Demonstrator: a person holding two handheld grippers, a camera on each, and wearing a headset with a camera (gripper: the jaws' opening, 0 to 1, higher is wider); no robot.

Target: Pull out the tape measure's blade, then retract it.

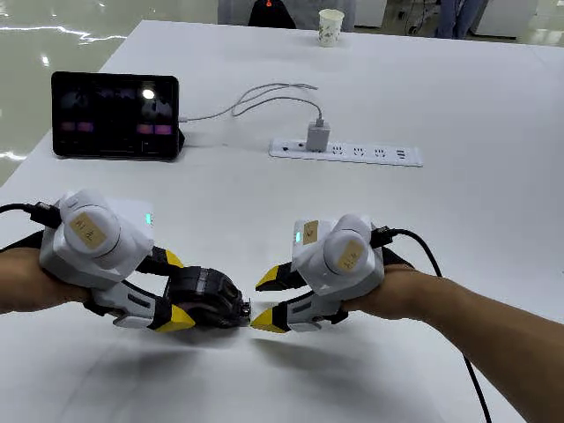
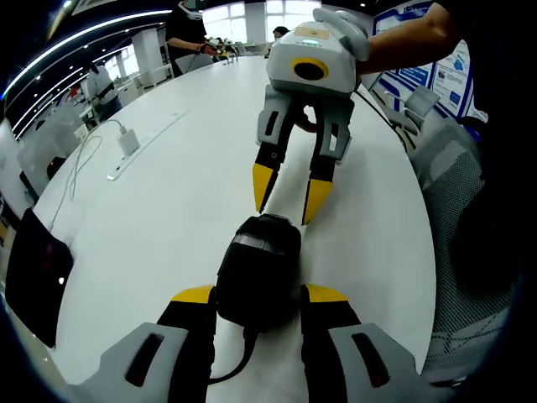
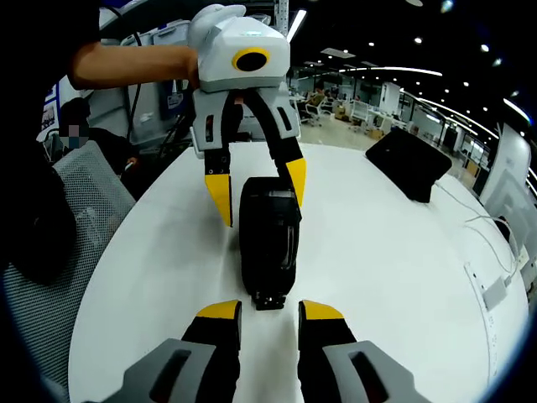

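Black tape measure (image 1: 204,295) gripped in left hand-held gripper (image 1: 176,289), facing open right hand-held gripper (image 1: 264,301).

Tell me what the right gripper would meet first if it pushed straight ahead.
Most likely the blade tab of the tape measure, just ahead of the right gripper and in line with its open jaws.

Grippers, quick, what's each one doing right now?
Left gripper: closed on the tape measure.
Right gripper: open, jaws either side of the blade tip, not gripping.
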